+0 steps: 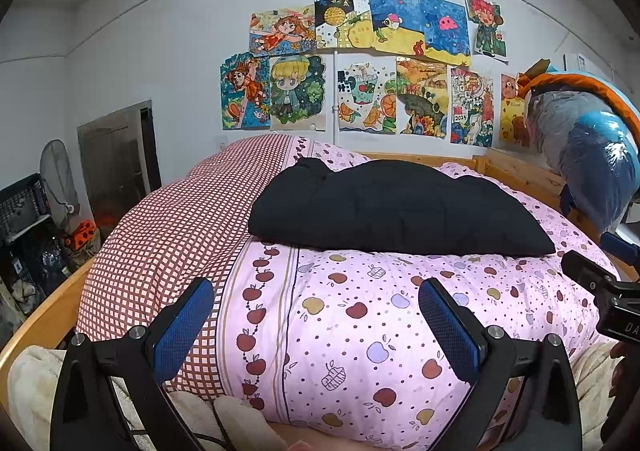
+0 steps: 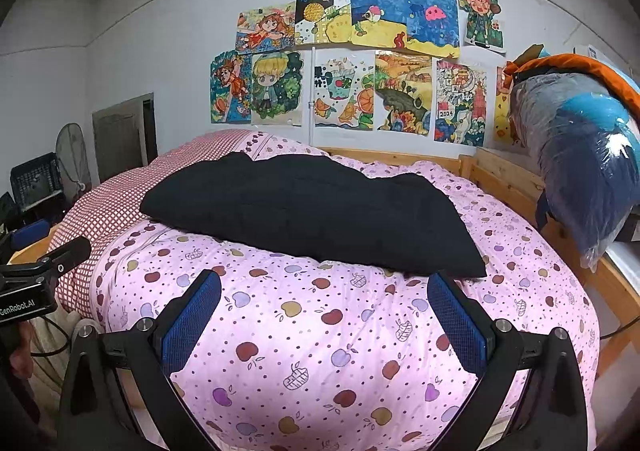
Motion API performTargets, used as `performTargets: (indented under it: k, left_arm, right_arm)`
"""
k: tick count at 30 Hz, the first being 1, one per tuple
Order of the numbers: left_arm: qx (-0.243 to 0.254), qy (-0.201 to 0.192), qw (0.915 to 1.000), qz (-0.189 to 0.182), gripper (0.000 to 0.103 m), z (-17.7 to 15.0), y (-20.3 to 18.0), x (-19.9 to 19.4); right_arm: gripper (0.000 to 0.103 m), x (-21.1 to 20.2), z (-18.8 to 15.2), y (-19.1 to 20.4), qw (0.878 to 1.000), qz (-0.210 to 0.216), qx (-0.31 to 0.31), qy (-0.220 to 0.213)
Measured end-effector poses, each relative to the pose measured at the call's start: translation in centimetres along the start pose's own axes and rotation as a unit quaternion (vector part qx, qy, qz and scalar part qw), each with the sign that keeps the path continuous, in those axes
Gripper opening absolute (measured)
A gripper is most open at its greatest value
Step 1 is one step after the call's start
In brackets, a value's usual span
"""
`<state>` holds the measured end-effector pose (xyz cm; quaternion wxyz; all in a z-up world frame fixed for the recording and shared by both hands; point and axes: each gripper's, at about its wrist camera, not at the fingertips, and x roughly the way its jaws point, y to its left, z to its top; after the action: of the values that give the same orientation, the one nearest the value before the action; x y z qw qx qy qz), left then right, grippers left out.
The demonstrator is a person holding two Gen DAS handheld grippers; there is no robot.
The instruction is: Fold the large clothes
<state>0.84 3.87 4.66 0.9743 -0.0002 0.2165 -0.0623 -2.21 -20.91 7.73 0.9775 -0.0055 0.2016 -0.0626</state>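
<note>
- Lying folded into a thick, long bundle, the black garment (image 1: 394, 207) rests across the far half of the bed, on top of the pink apple-print quilt (image 1: 360, 331), with nothing gripping it.
- Seen from the right wrist, the same black garment (image 2: 316, 211) slants from far left to near right, its near right corner ending just beyond the right gripper's right finger.
- The quilt (image 2: 320, 351) bulges high under it; a red-and-white checked cover (image 1: 172, 235) lies along the quilt's left side, and the garment's left end reaches onto it.
- The left gripper (image 1: 316, 327) hovers over the near part of the quilt, its blue-padded fingers (image 1: 182, 331) spread wide and holding nothing.
- The right gripper (image 2: 324, 319) hangs likewise over the near quilt, fingers (image 2: 458, 323) released wide apart, empty, well short of the garment except at that near corner.
- Each gripper shows at the edge of the other's view: the right one at the right edge of the left view, the left one at the left edge of the right view.
- A wooden bed frame (image 2: 508, 175) borders the far and right sides.
- On the right, a plastic-wrapped bundle of blue and orange bedding (image 2: 580, 155) sits above the frame.
- Children's coloured drawings (image 1: 360, 63) cover the far wall.
- Far left, a door (image 1: 116, 159), a standing fan (image 1: 60, 175) and a black crate (image 1: 22, 203) stand by the wall.
</note>
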Motion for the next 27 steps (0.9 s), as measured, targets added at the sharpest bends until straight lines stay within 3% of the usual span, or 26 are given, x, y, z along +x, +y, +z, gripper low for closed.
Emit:
performTargets:
  k: [27]
  left_arm:
    - [-0.001,-0.005,1.0000,0.001,0.103,0.33,0.02,-0.40]
  right_arm:
    - [0.101,-0.32,0.02,-0.61,1.000,0.002,0.000,-0.002]
